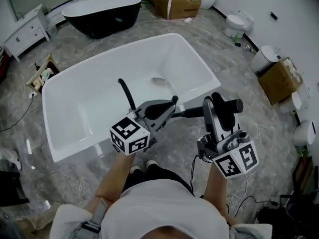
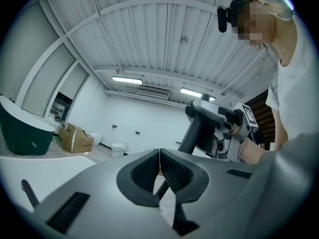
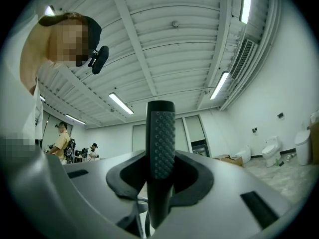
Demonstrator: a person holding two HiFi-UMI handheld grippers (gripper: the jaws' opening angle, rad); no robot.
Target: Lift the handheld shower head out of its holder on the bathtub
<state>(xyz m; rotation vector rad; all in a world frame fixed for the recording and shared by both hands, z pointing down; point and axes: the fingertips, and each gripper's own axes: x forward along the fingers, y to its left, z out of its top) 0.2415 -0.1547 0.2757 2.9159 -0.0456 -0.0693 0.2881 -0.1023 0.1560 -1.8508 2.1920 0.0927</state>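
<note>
A grey marbled tile floor (image 1: 239, 73) carries everything. The white bathtub (image 1: 94, 93) stands on it in the middle. Beyond the tub's far end sit a black bathtub (image 1: 102, 16) and an open cardboard box (image 1: 174, 1). To the tub's left stand a wooden crate (image 1: 42, 76) and a white drawer cabinet (image 1: 22, 34). To its right stand a white toilet (image 1: 235, 24) and a second cardboard box (image 1: 279, 78).

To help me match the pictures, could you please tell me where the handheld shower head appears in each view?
Head view: shower head, right of centre, held by the right hand-held gripper.
Left gripper view: shower head, right of centre.
Right gripper view: shower head, centre, upright between the jaws.
Shared landmark: cardboard box.
</note>
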